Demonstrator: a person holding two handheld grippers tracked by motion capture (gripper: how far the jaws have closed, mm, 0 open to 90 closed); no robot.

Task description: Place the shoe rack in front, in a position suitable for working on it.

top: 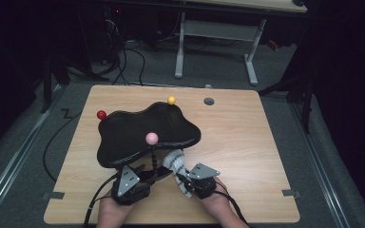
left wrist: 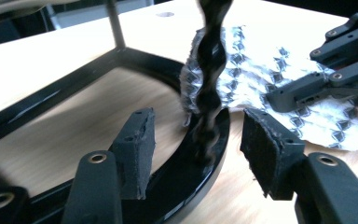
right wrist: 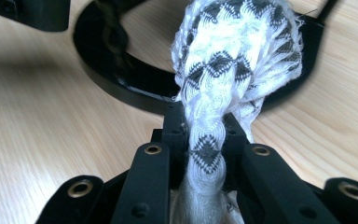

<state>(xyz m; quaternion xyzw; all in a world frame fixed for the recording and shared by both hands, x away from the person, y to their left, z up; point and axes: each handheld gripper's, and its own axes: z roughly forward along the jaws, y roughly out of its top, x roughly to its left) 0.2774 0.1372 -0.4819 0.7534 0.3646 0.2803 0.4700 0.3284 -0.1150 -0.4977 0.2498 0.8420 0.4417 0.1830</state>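
Note:
A black stand with a wavy black top (top: 138, 130) sits on the wooden table (top: 237, 142). Balls top its posts: red (top: 101, 114), yellow (top: 171, 100) and pink (top: 151, 138). My left gripper (top: 141, 176) (left wrist: 198, 151) is open at the stand's near edge. The twisted black post (left wrist: 209, 88) under the pink ball rises from the curved base ring (left wrist: 51, 105) just beyond its pads, which do not touch it. My right gripper (top: 184, 176) (right wrist: 205, 135) is shut on a white cloth with a black diamond pattern (top: 176, 159) (right wrist: 237, 51), bunched against the base ring (right wrist: 121, 79).
A round grey grommet (top: 209, 101) sits in the table's far side. Bare wood lies to the right of the stand. Beyond the table are a white desk frame (top: 216, 33) and cables on the grey floor. The right gripper's jaw (left wrist: 303, 91) lies over the cloth in the left gripper view.

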